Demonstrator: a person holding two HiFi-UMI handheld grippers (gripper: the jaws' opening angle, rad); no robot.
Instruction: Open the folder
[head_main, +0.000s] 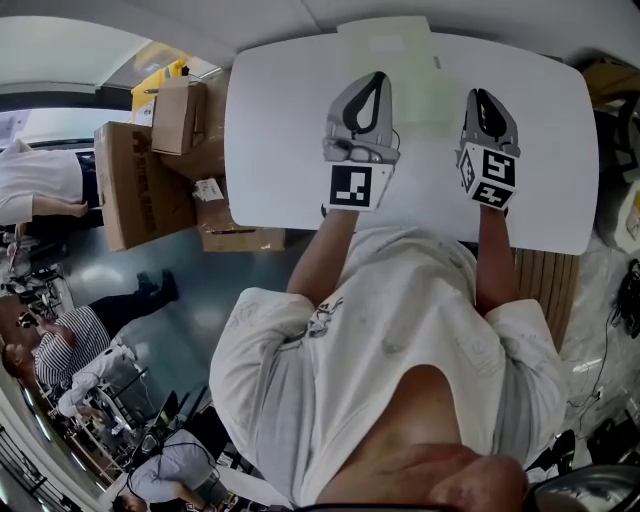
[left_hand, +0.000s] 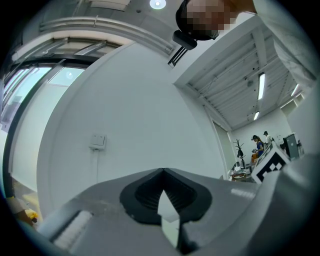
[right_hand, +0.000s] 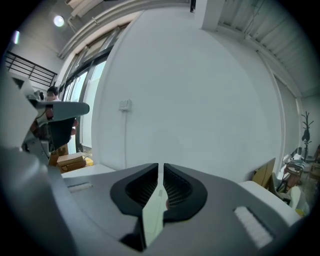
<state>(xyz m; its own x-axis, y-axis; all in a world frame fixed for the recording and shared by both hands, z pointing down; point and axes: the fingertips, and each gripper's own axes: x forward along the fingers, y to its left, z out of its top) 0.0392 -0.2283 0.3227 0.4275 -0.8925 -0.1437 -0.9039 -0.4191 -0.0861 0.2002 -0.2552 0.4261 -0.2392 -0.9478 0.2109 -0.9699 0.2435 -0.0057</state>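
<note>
We see the pale green folder (head_main: 392, 62) lying flat at the far middle of the counter (head_main: 280, 150), apparently unopened. Our left hand-held gripper (head_main: 376, 80) is closed and empty. The right hand-held gripper (head_main: 481, 98) is barely parted and empty. They flank the folder's near edge, probably to pinch its cover.

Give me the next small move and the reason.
Probably swing the right hand-held gripper left to the folder's edge, jaws wider: the folder lies flat on the table, the jaws stand barely apart and empty beside it.
</note>
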